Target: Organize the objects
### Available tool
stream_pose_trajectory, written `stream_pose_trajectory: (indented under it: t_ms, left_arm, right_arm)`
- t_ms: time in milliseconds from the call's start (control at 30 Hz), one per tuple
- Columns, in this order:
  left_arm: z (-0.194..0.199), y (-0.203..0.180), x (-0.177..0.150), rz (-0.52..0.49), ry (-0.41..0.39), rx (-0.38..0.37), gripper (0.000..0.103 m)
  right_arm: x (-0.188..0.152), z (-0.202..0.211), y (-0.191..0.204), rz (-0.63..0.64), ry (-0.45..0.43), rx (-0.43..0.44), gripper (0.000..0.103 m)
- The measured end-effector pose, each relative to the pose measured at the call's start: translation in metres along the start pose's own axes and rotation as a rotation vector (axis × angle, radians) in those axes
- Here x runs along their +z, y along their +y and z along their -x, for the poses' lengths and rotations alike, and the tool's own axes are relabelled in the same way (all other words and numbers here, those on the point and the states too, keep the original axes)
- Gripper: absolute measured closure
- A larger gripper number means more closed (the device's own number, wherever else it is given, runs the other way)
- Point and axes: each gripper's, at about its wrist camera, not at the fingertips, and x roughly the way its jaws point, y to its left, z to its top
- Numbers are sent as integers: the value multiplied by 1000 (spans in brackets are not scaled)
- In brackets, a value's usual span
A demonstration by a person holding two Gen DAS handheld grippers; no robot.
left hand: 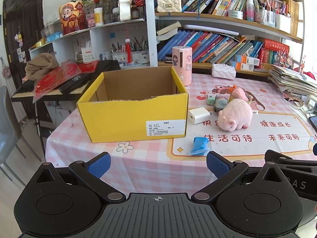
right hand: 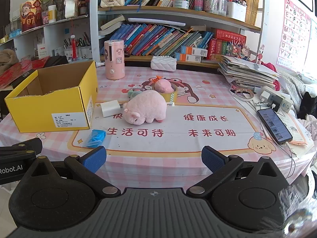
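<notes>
Crumpled blue bag (left hand: 199, 145) — plush pig (left hand: 235, 117) behind.

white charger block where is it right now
The white charger block lies on the table in both views, between the yellow box and the pink plush pig, touching the pig.

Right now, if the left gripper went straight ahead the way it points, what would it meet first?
Probably the yellow box: the open left gripper points at its near-right corner, over bare tablecloth. The blue packet sits slightly right.

box (left hand: 134, 119) left | pig (left hand: 235, 115) right | charger (left hand: 198, 115) between
</notes>
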Motion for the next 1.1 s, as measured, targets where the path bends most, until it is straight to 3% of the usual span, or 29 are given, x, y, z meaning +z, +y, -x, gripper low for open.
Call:
stream_pose_trajectory:
  t_ms: [1100]
  left_arm:
    - [-1, 2, 0, 14, 7, 23, 0]
  right_arm:
    - [-3, -4, 7, 10, 16, 2, 0]
